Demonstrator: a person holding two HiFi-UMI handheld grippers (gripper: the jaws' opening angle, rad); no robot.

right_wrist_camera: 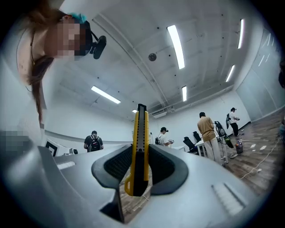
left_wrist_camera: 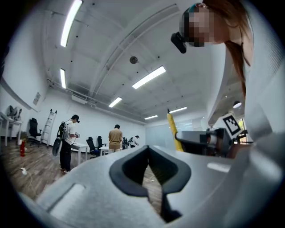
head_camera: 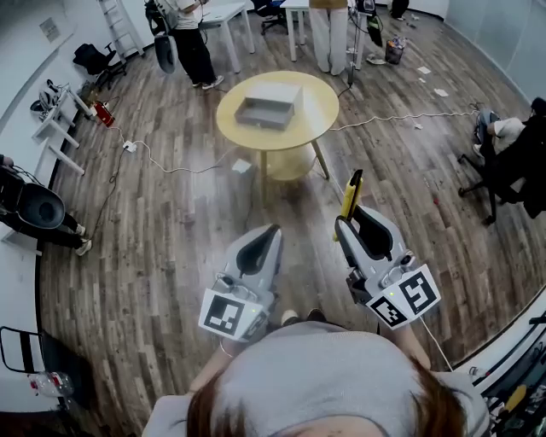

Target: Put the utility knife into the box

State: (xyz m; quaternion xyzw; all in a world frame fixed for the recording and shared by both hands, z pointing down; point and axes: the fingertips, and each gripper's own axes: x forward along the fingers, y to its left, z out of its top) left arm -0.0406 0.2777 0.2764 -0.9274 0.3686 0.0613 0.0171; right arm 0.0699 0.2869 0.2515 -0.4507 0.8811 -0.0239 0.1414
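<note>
A yellow utility knife [head_camera: 351, 193] stands upright between the jaws of my right gripper [head_camera: 348, 224], which is shut on it; in the right gripper view the knife [right_wrist_camera: 140, 129] rises from the dark pads of the right gripper [right_wrist_camera: 141, 156]. My left gripper [head_camera: 270, 232] hangs beside it, shut with nothing held, its jaws meeting in the left gripper view [left_wrist_camera: 149, 151]. The knife [left_wrist_camera: 172, 129] shows there at the right too. A grey open box [head_camera: 269, 104] lies on a round yellow table [head_camera: 317, 109], well ahead of both grippers across the wooden floor.
A white cable [head_camera: 171, 164] runs over the floor left of the table, another [head_camera: 401, 118] to its right. People stand by white desks [head_camera: 223, 15] at the back. An office chair [head_camera: 495, 175] is at the right, dark equipment [head_camera: 34, 209] at the left.
</note>
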